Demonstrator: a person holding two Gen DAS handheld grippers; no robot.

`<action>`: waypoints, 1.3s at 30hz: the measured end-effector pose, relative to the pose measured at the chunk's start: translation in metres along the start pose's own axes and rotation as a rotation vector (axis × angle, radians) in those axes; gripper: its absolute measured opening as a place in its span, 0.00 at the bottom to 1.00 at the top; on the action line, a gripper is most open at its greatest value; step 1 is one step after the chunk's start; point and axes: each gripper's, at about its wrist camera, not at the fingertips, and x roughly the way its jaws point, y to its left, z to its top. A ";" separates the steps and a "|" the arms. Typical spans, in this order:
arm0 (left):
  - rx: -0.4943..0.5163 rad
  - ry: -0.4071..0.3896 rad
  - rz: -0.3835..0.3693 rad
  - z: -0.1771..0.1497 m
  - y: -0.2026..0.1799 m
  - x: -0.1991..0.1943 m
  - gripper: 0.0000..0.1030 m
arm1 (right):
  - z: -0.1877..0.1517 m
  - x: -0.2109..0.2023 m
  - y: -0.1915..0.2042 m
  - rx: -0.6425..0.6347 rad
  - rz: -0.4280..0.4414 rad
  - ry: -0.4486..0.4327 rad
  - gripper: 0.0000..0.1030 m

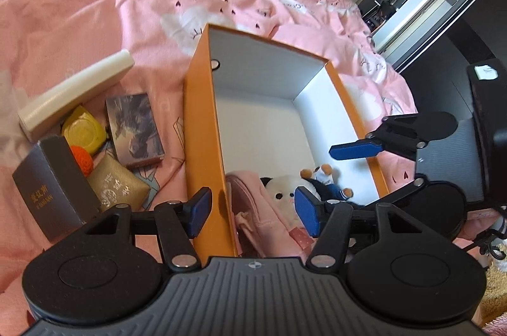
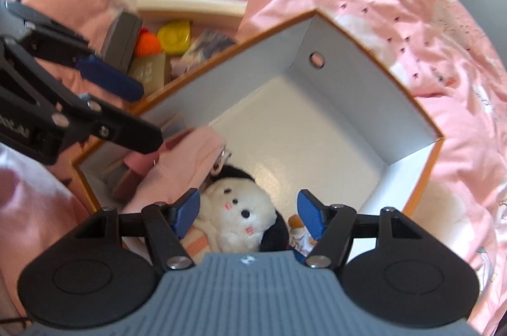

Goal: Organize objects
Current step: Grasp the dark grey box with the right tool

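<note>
An orange box (image 2: 408, 101) sits on the pink bed (image 1: 95, 3), holding a white plush toy (image 2: 234, 218) and pink cloth (image 2: 193, 158). Beside it lie small boxes and an orange ball (image 1: 81, 159). Left gripper (image 1: 253, 210) and right gripper (image 2: 248, 210) hover over it, fingers spread, holding nothing.

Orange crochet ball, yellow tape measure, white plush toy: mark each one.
orange crochet ball (image 1: 81, 160), left wrist view, its knitted top.
yellow tape measure (image 1: 80, 128), left wrist view, its round face.
white plush toy (image 2: 236, 217), right wrist view, its face.
</note>
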 end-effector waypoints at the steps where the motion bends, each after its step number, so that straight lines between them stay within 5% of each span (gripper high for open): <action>1: 0.002 -0.008 0.000 0.000 0.001 -0.003 0.66 | 0.001 -0.006 0.001 0.019 -0.001 -0.028 0.67; 13: -0.210 -0.089 0.080 0.013 0.072 -0.054 0.64 | 0.050 -0.020 0.042 0.149 0.113 -0.308 0.68; 20: -0.333 -0.067 0.185 0.006 0.116 -0.056 0.64 | 0.088 0.022 0.084 0.060 0.158 -0.243 0.65; 26: -0.383 -0.049 0.221 -0.005 0.130 -0.045 0.66 | 0.100 0.056 0.096 0.020 0.129 -0.145 0.40; 31: -0.443 -0.105 0.259 -0.008 0.143 -0.048 0.65 | 0.107 0.065 0.092 0.047 0.164 -0.125 0.42; 34: -0.443 -0.096 0.287 -0.007 0.148 -0.048 0.52 | 0.111 0.064 0.091 0.070 0.219 -0.127 0.47; 39: -0.431 -0.073 0.304 -0.007 0.152 -0.041 0.48 | 0.121 0.069 0.100 0.055 0.273 -0.117 0.50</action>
